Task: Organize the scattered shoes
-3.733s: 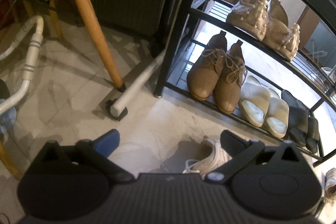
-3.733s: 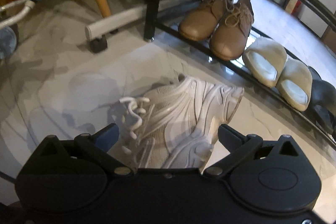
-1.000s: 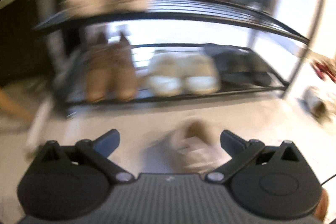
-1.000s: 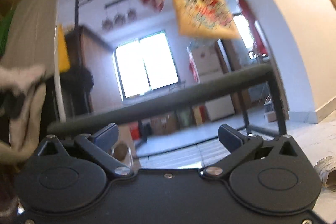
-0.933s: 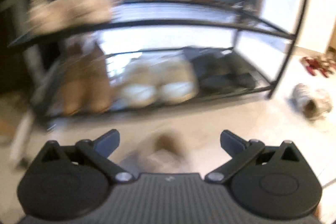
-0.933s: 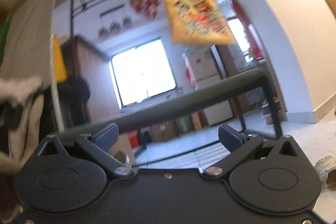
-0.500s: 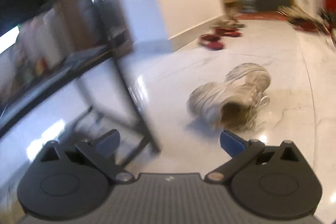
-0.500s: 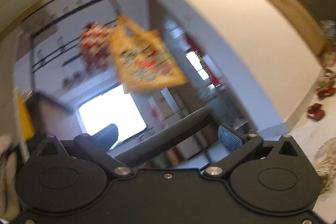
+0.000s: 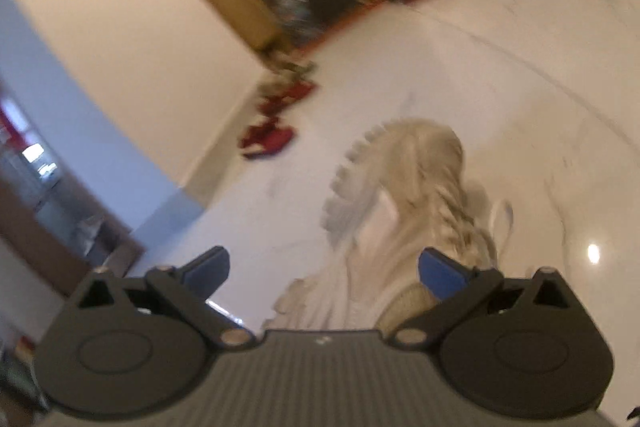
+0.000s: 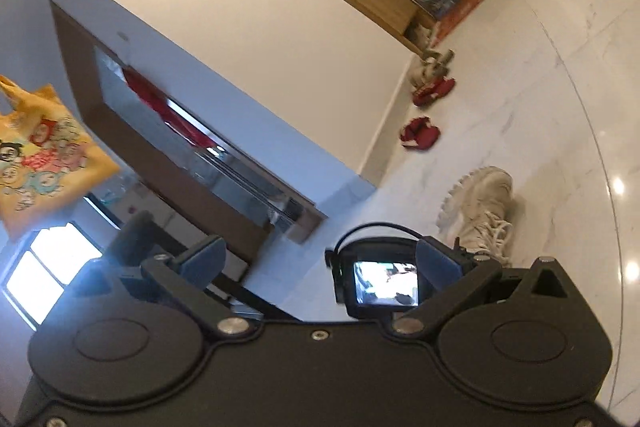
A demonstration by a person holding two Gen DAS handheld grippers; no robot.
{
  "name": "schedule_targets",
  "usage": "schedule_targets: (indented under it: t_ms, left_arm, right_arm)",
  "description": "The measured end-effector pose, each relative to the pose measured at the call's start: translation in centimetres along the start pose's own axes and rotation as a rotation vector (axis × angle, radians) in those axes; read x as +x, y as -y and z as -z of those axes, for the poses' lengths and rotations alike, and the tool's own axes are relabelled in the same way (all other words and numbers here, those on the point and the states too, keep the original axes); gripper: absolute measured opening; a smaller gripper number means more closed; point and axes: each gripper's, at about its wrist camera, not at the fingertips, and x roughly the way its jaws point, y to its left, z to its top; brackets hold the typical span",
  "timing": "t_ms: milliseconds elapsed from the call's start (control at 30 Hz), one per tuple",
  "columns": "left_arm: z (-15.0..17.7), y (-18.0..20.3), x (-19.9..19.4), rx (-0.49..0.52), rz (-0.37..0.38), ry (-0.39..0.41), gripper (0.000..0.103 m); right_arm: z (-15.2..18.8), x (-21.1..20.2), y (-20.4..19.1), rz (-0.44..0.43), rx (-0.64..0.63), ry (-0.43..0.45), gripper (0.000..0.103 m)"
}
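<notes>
Open floor [image 9: 500,75] (sneaker [image 9: 404,195] unobstructed)

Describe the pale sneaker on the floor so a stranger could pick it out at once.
Start at the white marble floor and follow the base of the white wall past the red slippers. The cream sneaker lies alone, away from the wall, right in front of the open left gripper. Unlike the small red slippers, it is bulky, laced, with a jagged toothed sole.
</notes>
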Motion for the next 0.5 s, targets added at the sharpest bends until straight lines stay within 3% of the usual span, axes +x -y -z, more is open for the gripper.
schedule_targets:
  t_ms: [67, 300, 367, 433, 500]
  left_arm:
    - [0.2, -0.5, 0.6, -0.009, 0.032, 0.005, 0.102]
    - [0.8, -3.7, 3.0, -0.196, 0.217, -0.027, 0.102]
    - [1.1, -3.9, 2.0, -0.165, 0.251, -0.025, 0.102]
    - [1.4, -3.6, 0.9, -0.045, 0.257, -0.03, 0.102]
    - [1.7, -3.1, 0.8, 0.053, 0.219, -0.065, 0.102]
  right_arm:
    - [0.2, 1.1, 0.6, 0.026, -0.011, -0.029, 0.103]
    - [0.3, 2.2, 2.8, 0.086, 0.009, -0.091, 0.103]
    - [0.4, 2.4, 3.1, 0.088, -0.021, -0.086, 0.103]
    - [0.5, 3.0, 3.8, 0.122, -0.043, -0.109, 0.103]
    - [0.4, 3.5, 4.5, 0.154, 0.005, -0.148, 0.103]
